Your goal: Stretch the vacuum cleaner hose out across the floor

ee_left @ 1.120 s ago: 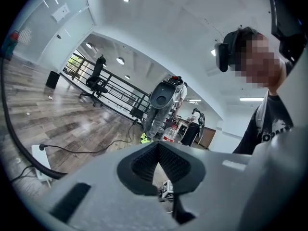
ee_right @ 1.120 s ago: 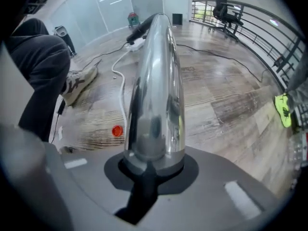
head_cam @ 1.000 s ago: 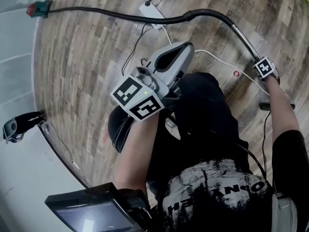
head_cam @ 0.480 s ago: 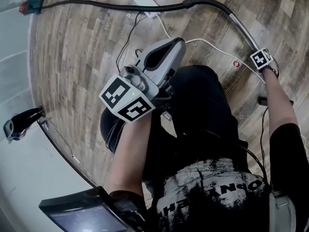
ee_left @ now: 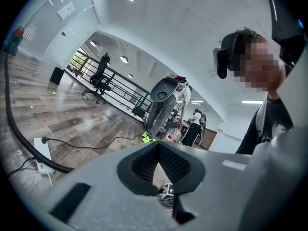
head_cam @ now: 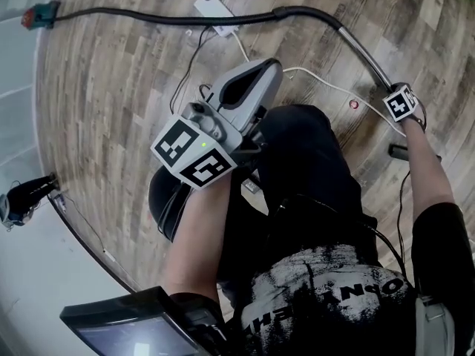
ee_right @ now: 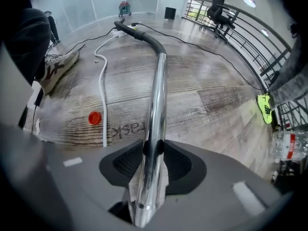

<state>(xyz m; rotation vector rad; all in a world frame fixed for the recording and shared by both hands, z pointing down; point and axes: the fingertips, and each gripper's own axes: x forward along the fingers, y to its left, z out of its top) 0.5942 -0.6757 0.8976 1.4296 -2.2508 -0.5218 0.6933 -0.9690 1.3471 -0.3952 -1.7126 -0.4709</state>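
Cable (ee_right: 102,95) and red cap (ee_right: 95,118) lie beside metal wand (ee_right: 156,105)

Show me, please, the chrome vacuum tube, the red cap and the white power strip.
chrome vacuum tube (ee_right: 156,100), right gripper view, middle of the shaft
red cap (ee_right: 95,118), right gripper view, its centre
white power strip (head_cam: 213,6), head view, middle of its top

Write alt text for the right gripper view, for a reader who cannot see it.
A chrome vacuum tube runs between the right gripper's jaws, which have just been opening, and away across the wood floor to a black hose. A red cap and a white cable lie to its left.
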